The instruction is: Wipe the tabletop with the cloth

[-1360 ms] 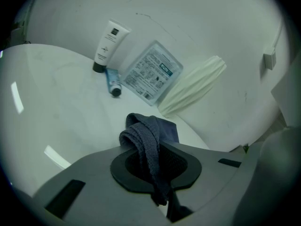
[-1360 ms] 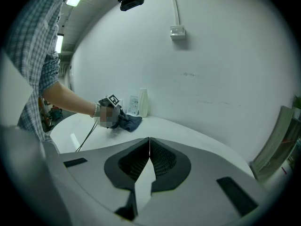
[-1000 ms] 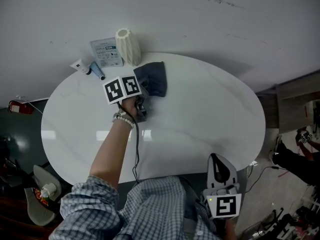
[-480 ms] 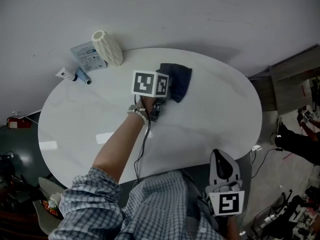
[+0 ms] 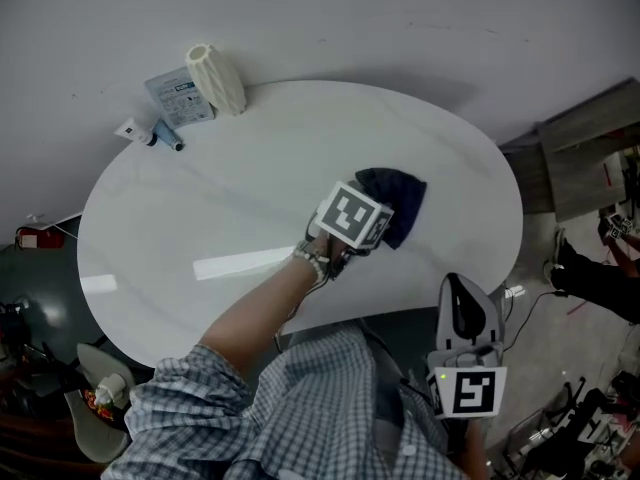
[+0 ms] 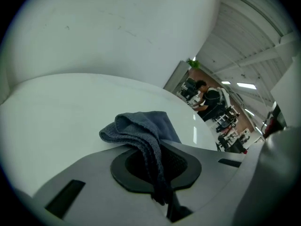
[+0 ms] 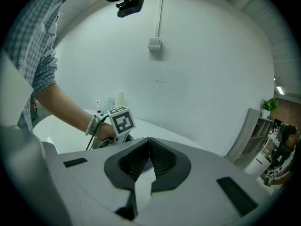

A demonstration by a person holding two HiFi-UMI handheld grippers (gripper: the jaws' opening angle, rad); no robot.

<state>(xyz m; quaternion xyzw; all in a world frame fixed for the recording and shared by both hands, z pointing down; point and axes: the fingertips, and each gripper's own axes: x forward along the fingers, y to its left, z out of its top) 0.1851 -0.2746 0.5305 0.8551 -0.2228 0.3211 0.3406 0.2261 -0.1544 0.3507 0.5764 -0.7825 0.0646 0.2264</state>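
The dark blue cloth (image 5: 397,197) lies bunched on the white oval tabletop (image 5: 200,218), right of centre and toward the near edge. My left gripper (image 5: 372,230), with its marker cube on top, is shut on the cloth's near end. In the left gripper view the cloth (image 6: 141,126) runs down between the jaws of my left gripper (image 6: 157,166), and its free part rests on the tabletop (image 6: 51,121). My right gripper (image 5: 462,320) hangs off the table by the person's body. In its own view my right gripper (image 7: 149,144) has its jaws together and nothing in them.
A ribbed white vase (image 5: 218,78), a flat packet (image 5: 175,96) and a small tube (image 5: 152,134) sit at the table's far left edge. A cable trails from the left gripper along the arm. A wooden cabinet (image 5: 590,168) stands right of the table. Clutter lies on the floor at lower left.
My left gripper has dragged the cloth from the far middle of the table, near the vase, rightward and toward the near edge. The right gripper has stayed off the table.
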